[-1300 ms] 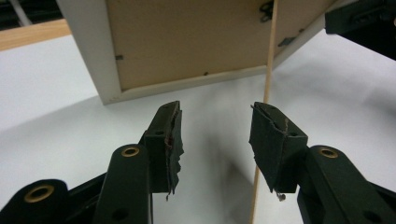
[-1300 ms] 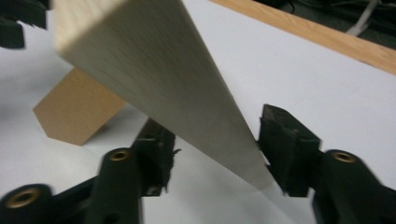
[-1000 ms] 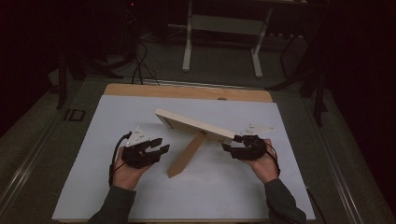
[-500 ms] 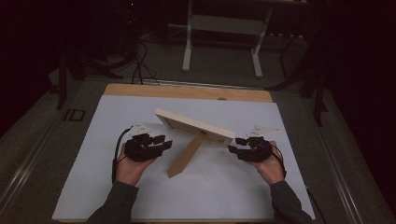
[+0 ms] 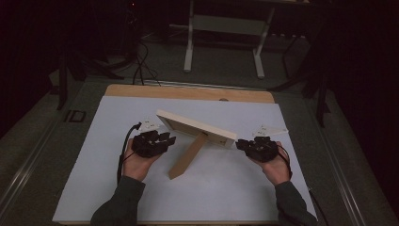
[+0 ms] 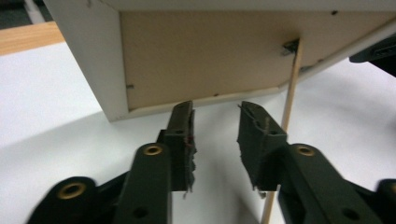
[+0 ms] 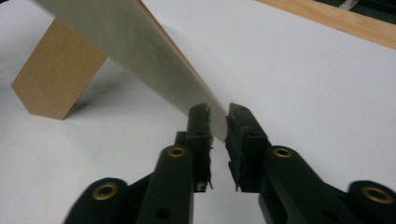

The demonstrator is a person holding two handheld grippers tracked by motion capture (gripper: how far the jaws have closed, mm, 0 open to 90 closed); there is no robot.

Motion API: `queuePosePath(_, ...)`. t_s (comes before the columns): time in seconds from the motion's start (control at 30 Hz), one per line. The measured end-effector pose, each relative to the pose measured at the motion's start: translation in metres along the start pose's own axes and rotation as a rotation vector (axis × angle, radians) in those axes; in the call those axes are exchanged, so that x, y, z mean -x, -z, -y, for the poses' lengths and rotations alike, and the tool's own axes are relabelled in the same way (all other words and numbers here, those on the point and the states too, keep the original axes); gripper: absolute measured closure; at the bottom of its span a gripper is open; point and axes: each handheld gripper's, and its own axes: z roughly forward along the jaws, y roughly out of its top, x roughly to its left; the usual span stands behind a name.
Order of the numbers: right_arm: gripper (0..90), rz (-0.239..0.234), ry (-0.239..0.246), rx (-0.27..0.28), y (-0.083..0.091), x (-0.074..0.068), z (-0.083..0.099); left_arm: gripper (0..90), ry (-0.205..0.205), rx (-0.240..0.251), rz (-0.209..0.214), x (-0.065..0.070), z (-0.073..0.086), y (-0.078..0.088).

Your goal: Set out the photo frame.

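High view places a pale wooden picture frame with a tan backing board (image 5: pixel 195 127) at the middle of the picture, tilted on a white sheet covering the table (image 5: pixel 94 188), its light brown flat easel leg (image 5: pixel 187 156) slanting down toward the lower middle. Left of it, a hand holds the left gripper (image 5: pixel 167 140), whose black jaws point at the frame's near left corner; at the right, the right gripper (image 5: pixel 241 143) meets the frame's right end. Beyond the sheet a strip of bare wooden tabletop (image 5: pixel 188 92) runs across the upper middle, and a grey metal stand (image 5: pixel 226 28) sits on the dark floor at the top. Left gripper view shows the frame's back (image 6: pixel 201 56) across the upper part of the picture, the backing board set in its pale border, and the thin edge of the leg (image 6: pixel 287 107) dropping at the right. The left gripper (image 6: pixel 215 128) has its jaws partly apart, just lately narrowing, with nothing between them and the pads just short of the frame's lower edge. Right gripper view shows the frame's pale edge (image 7: pixel 140 51) slanting from the upper left down into the right gripper (image 7: pixel 218 122), whose jaws have just been closing and now pinch the frame's corner, with the leg (image 7: pixel 58 77) at the left.
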Motion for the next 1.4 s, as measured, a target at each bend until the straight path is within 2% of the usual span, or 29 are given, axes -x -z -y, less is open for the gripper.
queuePosePath(0.07, 84.9, -0.011, -0.006, 0.002, 0.0, 0.001, -0.002, 72.0, 0.0, 0.008, -0.01, 0.0, -0.002, 0.0)
queuePosePath(0.23, 88.4, 0.002, -0.02, 0.018, -0.002, 0.0, -0.007, 83.1, 0.005, 0.028, -0.042, -0.001, -0.007, -0.002)
queuePosePath(0.33, 88.9, 0.015, -0.032, 0.028, -0.003, 0.001, -0.01, 89.5, 0.044, 0.06, -0.042, -0.003, -0.009, -0.004)
queuePosePath(0.57, 89.2, 0.026, -0.054, 0.049, -0.004, 0.003, -0.017, 89.8, 0.061, 0.081, -0.037, -0.002, -0.014, -0.011)
queuePosePath(0.73, 89.2, 0.017, -0.067, 0.068, -0.005, 0.002, -0.019, 89.8, 0.085, 0.091, -0.026, -0.002, -0.017, -0.014)
queuePosePath(1.4, 88.5, -0.027, -0.09, 0.085, -0.009, 0.002, -0.024, 89.8, 0.068, 0.067, -0.051, 0.001, -0.02, -0.024)
